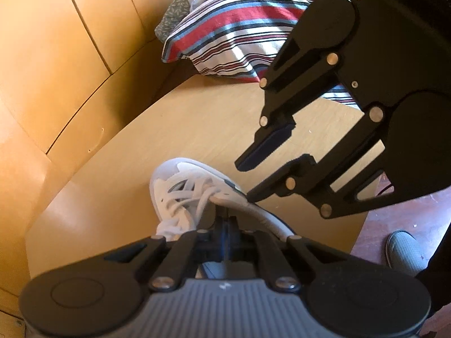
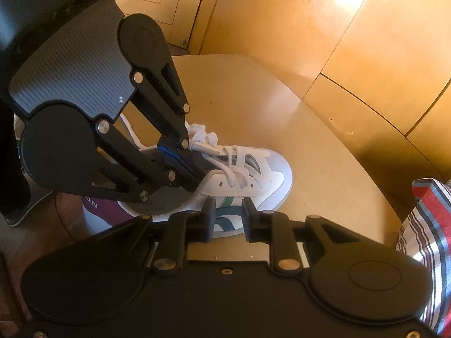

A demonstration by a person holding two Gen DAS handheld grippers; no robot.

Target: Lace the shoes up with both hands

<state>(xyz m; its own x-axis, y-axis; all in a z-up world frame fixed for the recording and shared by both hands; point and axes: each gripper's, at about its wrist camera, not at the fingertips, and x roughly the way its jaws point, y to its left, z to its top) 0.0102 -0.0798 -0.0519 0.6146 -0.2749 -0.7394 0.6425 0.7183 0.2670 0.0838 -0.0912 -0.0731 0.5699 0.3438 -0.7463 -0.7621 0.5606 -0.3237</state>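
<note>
- The white sneaker [image 2: 248, 174] lies on the light wooden table [image 2: 324, 146], toe toward the wood-panelled wall [image 2: 282, 14], its heel near the table's near edge
- My left gripper [image 2: 194, 174] has its jaws pressed together, tips down at the sneaker's opening beside the tongue; from its own camera the tips hide behind the collar, so I cannot tell whether a lace is pinched between them
- My right gripper [image 2: 228, 217] stands narrowly parted with nothing between the pads, hanging just beside the sneaker's outer side with the blue and green stripes
- In the left wrist view the lower fingertip of the right gripper [image 1: 249, 177] sits close against the sneaker [image 1: 180, 188] collar; touching or just apart, I cannot tell
- The white laces [image 2: 225, 155] lie loose and crossed over the tongue
- Bare tabletop [image 1: 197, 129] stretches beyond the toe up to the wall, and to the sneaker's right as far as the striped cloth [image 2: 428, 225] at the table's edge
- The table's curved edge drops to a dark reddish floor [image 1: 408, 225], where a grey shoe [image 1: 403, 250] stands
</note>
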